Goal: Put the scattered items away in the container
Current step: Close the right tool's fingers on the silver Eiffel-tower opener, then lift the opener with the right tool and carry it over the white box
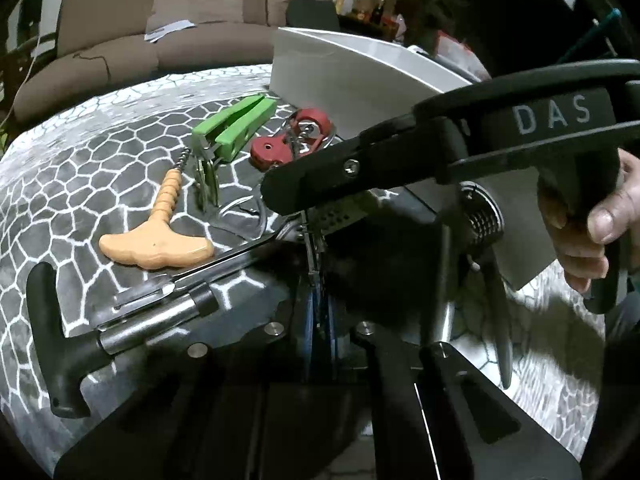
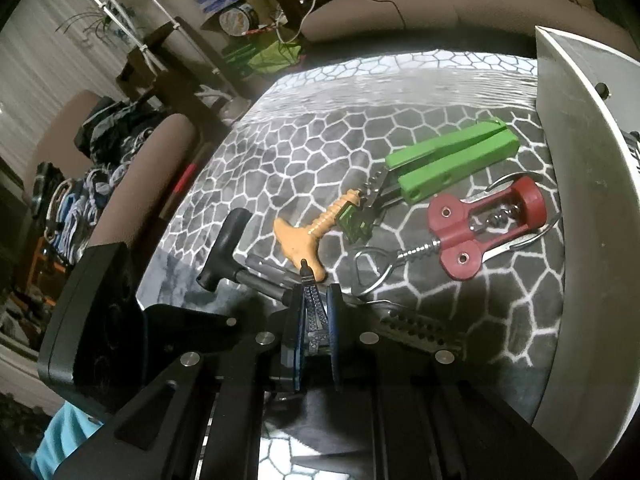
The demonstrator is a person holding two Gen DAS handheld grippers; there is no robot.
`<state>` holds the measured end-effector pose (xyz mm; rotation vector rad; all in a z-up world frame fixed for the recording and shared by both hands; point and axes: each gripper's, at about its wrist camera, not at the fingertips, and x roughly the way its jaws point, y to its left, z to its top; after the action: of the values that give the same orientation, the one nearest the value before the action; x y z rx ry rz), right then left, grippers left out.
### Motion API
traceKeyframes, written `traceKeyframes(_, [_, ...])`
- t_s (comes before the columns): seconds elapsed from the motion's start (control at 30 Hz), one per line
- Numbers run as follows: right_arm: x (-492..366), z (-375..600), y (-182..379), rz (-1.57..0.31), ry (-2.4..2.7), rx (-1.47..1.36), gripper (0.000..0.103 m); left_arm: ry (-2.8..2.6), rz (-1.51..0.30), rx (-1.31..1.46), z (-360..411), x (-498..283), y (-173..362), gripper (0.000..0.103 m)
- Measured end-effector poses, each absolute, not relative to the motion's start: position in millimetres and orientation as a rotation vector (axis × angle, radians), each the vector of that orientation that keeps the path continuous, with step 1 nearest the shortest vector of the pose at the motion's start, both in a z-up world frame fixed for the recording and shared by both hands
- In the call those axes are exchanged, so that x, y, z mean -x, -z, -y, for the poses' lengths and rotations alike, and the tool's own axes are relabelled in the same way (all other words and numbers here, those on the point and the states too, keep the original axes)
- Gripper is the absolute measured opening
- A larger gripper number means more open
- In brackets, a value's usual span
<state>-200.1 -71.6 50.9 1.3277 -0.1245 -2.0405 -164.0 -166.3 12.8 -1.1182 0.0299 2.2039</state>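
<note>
R tongs (image 2: 314,312) clenched on Eiffel-tower opener (image 2: 316,316) | L tongs: state can't be told | container (image 2: 576,200) at tabletop (image 2: 280,152) edge | 4+ corkscrews left out, e.g. green (image 2: 452,160), red (image 2: 480,224), tan (image 2: 308,236), black (image 2: 224,248) | progress: early

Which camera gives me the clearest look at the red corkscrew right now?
The right wrist view: the red corkscrew lies in full sight on the patterned cloth, screw and both levers visible. In the left wrist view the right hand-held gripper covers part of it.
</note>
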Motion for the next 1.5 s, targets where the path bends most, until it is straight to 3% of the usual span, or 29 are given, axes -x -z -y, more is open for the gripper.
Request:
traceKeyframes(0.4, [174, 44, -95, 0.194, 2.051, -1.252, 0.009, -2.283, -0.105, 1.223, 140, 137, -56, 0.004])
traceKeyframes(0.57, [156, 0, -130, 0.295, 2.078, -1.2, 0.012, -2.282, 0.121, 1.243, 127, 118, -94, 0.004])
traceKeyframes(0.77, [137, -83, -178, 0.366, 2.153, -1.137, 0.013, -2.211, 0.172, 1.201, 88, 102, -132, 0.004])
traceKeyframes(0.87, [127, -130, -190, 0.404, 2.199, -1.124, 0.023, -2.158, 0.274, 1.185, 67, 101, -146, 0.004])
traceKeyframes(0.93, [121, -156, -194, 0.424, 2.227, -1.123, 0.032, -2.134, 0.305, 1.185, 51, 104, -151, 0.004])
traceKeyframes(1.13, [118, -214, -192, 0.508, 2.222, -1.141, 0.039, -2.084, 0.303, 1.171, -9, 106, -167, 0.004])
traceKeyframes(1.4, [174, -220, -167, 0.544, 2.194, -1.219, 0.039, -2.048, 0.361, 1.203, -57, 150, -158, 0.004])
traceKeyframes(1.5, [205, -226, -162, 0.542, 2.204, -1.223, 0.041, -2.061, 0.303, 1.225, -69, 179, -151, 0.004])
